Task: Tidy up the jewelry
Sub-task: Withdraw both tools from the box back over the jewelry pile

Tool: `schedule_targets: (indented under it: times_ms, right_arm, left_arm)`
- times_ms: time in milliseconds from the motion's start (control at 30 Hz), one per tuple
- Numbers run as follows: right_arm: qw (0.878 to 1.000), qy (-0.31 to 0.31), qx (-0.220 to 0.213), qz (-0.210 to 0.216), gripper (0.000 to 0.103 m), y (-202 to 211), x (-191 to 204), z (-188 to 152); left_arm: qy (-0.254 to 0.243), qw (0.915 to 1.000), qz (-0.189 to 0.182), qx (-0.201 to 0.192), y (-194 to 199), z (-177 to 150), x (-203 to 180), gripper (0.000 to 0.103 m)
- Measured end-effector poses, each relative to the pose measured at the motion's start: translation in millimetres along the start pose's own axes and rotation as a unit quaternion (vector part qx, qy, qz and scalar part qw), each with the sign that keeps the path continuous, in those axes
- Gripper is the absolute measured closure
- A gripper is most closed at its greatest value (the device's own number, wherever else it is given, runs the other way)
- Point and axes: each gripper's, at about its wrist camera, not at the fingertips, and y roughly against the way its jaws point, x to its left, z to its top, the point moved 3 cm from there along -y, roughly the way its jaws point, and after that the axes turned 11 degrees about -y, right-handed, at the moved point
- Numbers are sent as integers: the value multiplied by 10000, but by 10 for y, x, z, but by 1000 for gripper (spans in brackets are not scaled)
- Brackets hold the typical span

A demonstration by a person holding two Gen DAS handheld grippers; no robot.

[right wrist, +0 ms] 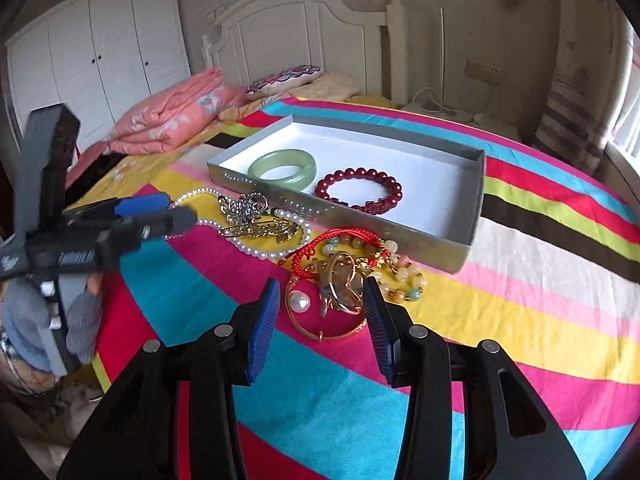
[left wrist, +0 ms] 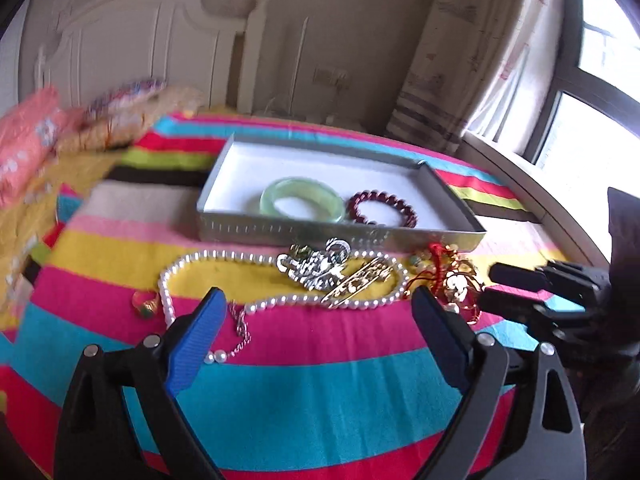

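Observation:
A grey box (left wrist: 340,236) (right wrist: 472,184) with a white floor lies on the striped bedspread. It holds a green jade bangle (left wrist: 302,200) (right wrist: 282,168) and a dark red bead bracelet (left wrist: 382,208) (right wrist: 358,194). In front of it lie a pearl necklace (left wrist: 224,258) (right wrist: 244,244), silver pieces (left wrist: 316,264) (right wrist: 244,208), a gold hairpin (left wrist: 358,282) (right wrist: 264,232), a red cord bracelet (left wrist: 444,264) (right wrist: 320,248) and a gold bangle with a pearl (right wrist: 316,312). My left gripper (left wrist: 320,308) is open above the necklace. My right gripper (right wrist: 322,292) is open around the gold bangle pile.
A small gold ring (left wrist: 144,302) lies left of the necklace. Folded pink quilt (right wrist: 172,116) and pillows (right wrist: 284,76) sit near the white headboard (right wrist: 296,20). A window (left wrist: 600,92) and curtain are on the right. The bed edge is near my left hand.

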Motion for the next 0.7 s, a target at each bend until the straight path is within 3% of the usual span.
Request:
schedule_targets:
  times_ms: [67, 167, 267, 333, 567, 600, 700]
  right_arm:
    - [9999, 4, 24, -167, 68, -55, 11, 1]
    - [9996, -33, 171, -200, 73, -127, -5, -19]
    - [9996, 9, 154, -240, 74, -130, 10, -21]
    - [9996, -30, 119, -238, 81, -139, -9, 3]
    - [9991, 80, 184, -374, 85, -218, 8, 38]
    - [9993, 94, 114, -342, 92, -190, 16, 38]
    - [9995, -221, -233, 72, 92, -9, -52, 52]
  left_arm:
    - [-115, 9998, -24, -154, 41, -5, -52, 10]
    - [-11, 9997, -258, 37, -50, -16, -25, 10]
    - [220, 9989, -414, 14, -66, -17, 57, 10]
    - [192, 9986, -486, 24, -71, -15, 57, 10]
    - [75, 9980, -584, 228, -155, -9, 13, 10]
    - [74, 9980, -585, 244, -164, -11, 13, 10]
    - [22, 9979, -572, 305, -175, -15, -5, 10]
